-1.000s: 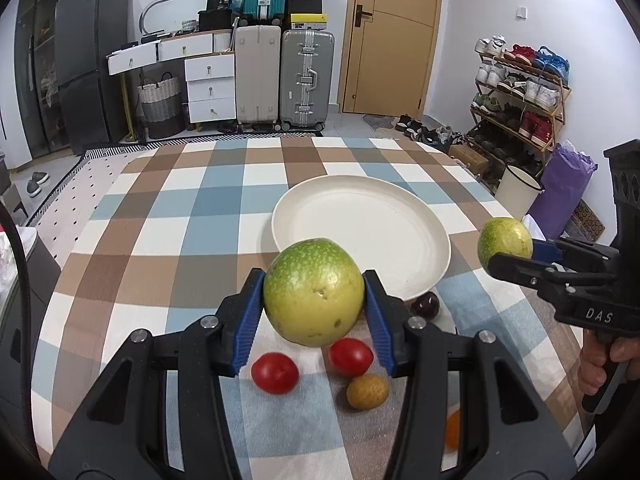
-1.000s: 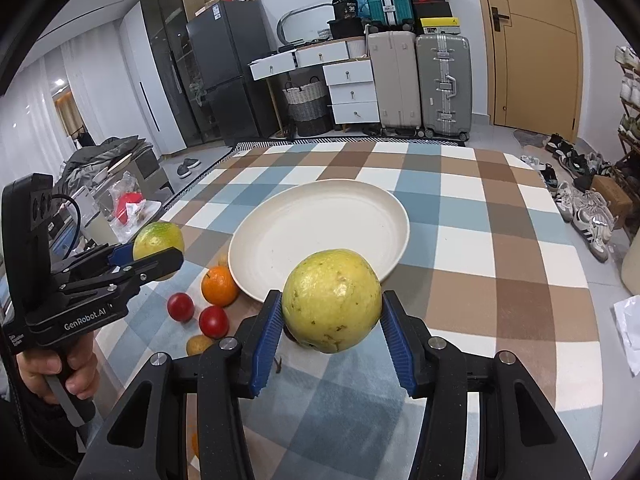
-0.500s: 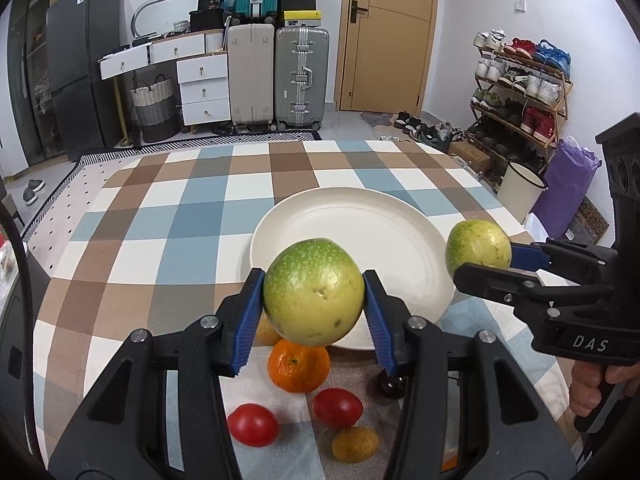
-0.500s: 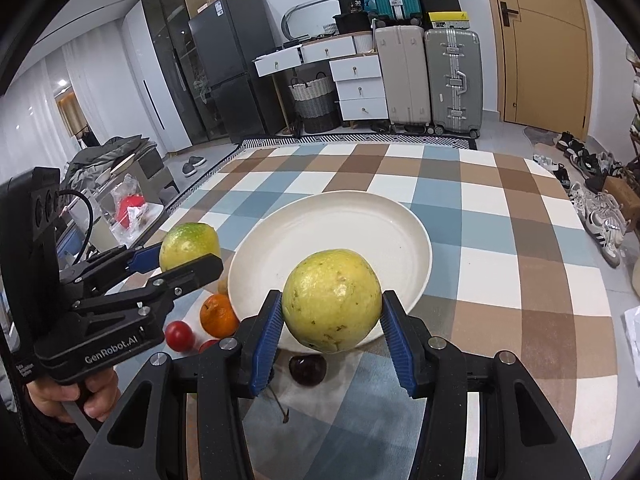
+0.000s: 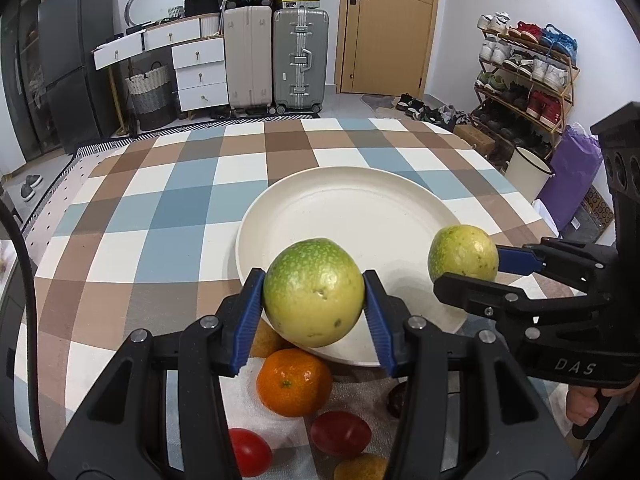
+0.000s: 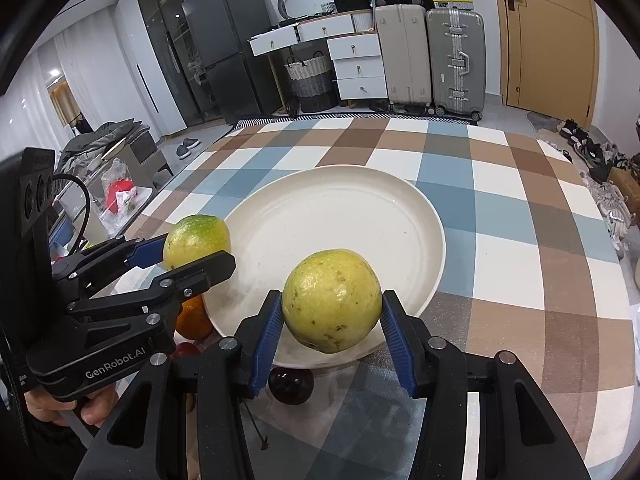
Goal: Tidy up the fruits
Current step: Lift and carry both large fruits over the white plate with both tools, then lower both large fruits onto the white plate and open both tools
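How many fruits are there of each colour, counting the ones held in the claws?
Green-yellow fruits: 2
Orange tangerine: 1
Red tomatoes: 2
Yellow-brown fruits: 2
Dark cherry: 1
Total: 8

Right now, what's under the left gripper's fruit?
The plate's near rim, an orange and a brownish fruit beside it. The fruit covers the rest.

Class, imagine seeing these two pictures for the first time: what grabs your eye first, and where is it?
Two round yellow-green fruits, one clamped in the left gripper and one in the right gripper, both held over the near rim of the big cream round plate. Next, the bright orange tangerine on the checked cloth below the left gripper.
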Tool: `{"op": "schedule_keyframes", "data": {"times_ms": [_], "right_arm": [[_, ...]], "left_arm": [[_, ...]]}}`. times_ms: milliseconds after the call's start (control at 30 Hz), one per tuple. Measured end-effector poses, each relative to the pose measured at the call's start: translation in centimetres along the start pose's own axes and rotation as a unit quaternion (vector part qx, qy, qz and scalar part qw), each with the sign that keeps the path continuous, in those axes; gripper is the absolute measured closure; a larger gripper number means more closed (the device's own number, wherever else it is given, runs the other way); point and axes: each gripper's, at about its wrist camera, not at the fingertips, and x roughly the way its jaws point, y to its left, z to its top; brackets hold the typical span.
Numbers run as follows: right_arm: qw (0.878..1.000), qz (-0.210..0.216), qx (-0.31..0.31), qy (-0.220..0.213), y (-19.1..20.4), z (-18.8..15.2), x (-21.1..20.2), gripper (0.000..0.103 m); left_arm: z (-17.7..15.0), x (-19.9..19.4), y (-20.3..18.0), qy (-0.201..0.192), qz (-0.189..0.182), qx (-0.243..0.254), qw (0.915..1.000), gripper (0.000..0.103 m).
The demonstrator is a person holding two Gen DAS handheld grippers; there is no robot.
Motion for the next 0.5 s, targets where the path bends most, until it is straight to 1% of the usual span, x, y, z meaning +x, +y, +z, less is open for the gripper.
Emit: {"op": "schedule_keyframes", "data": {"times_ms": [200, 267, 367, 433, 500], "right_arm": [[1.000, -0.009, 0.003, 0.004, -0.4, 0.0, 0.4, 0.053], [1.000, -0.014, 0.000, -0.002, -0.4, 0.0, 0.2, 0.053], [1.000, -0.011, -0.004, -0.008, -0.2, 0.1, -0.2, 0.052], [1.000, -0.015, -0.009, -0.010, -0.1, 0.1, -0.5, 0.051], [1.000, -0.015, -0.012, -0.013, 0.1, -0.2, -0.9, 0.046]], "left_arm": [[-0.2, 0.8, -0.2, 0.005, 0.003, 0.004, 1.0000, 0.057], [-0.3, 0.9, -0.2, 0.007, 0.003, 0.003, 1.0000, 0.057], [-0.5, 0.8, -0.2, 0.008, 0.006, 0.002, 1.0000, 0.057], [-0.5, 0.4, -0.2, -0.004, 0.003, 0.001, 1.0000, 0.057], [-0.5, -0.3, -0.2, -0.016, 0.005, 0.004, 0.9999, 0.056]]}}
